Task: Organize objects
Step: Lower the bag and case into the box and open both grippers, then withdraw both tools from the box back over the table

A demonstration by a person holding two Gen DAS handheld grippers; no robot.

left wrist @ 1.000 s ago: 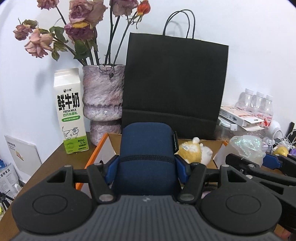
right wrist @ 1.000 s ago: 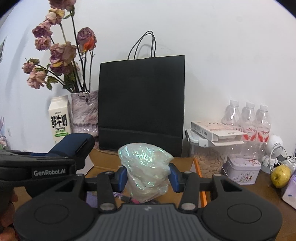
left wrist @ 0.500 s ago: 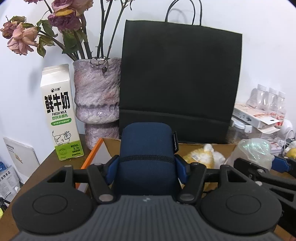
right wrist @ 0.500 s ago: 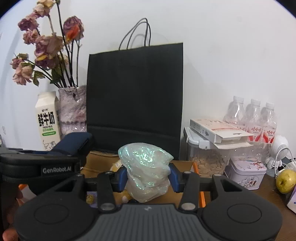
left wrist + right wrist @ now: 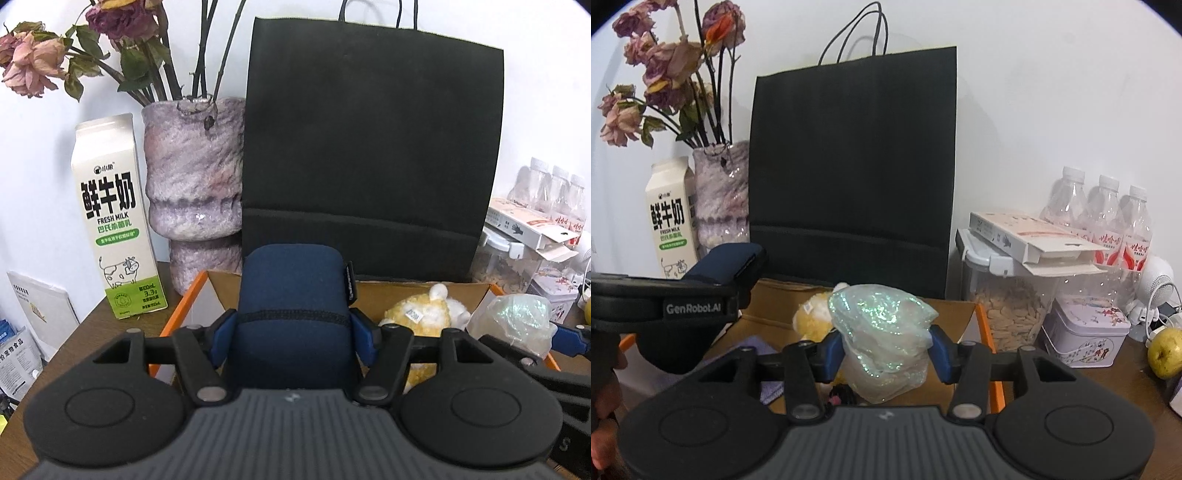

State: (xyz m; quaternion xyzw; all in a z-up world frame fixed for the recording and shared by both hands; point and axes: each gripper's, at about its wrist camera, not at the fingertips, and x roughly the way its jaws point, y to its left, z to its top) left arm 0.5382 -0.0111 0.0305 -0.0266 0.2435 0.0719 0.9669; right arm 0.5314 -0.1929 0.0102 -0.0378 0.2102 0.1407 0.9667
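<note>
Releasing: both grippers hang over the open cardboard box [image 5: 964,314], each with its jaws spreading apart around a load, which reads as a drop into the box.
Left gripper [image 5: 293,332]: its blue pads flank the navy pouch [image 5: 291,295], which stands upright between them; the pads look to be just touching its sides, so the grip appears to be loosening rather than gone.
Right gripper [image 5: 886,350]: the iridescent plastic bag [image 5: 882,332] sits between its pads; a sliver of gap shows on the right pad, so the bag seems nearly freed.
Landmark: the box lies in front of the black paper bag [image 5: 369,147], with orange trim on its side edges.
Pouch position: over the left half of the box, held upright, probably so it drops in standing.
Bag position: over the right half of the box, just in front of a yellow plush toy [image 5: 812,317] already inside.
Already in the box: the plush toy and something purple [image 5: 757,347] on its floor.
Around the box: milk carton [image 5: 114,221] and vase [image 5: 192,177] to its left, a lidded jar [image 5: 1004,295] to its right.
Judgement: splitting the loads across the two halves keeps the hands from colliding.
</note>
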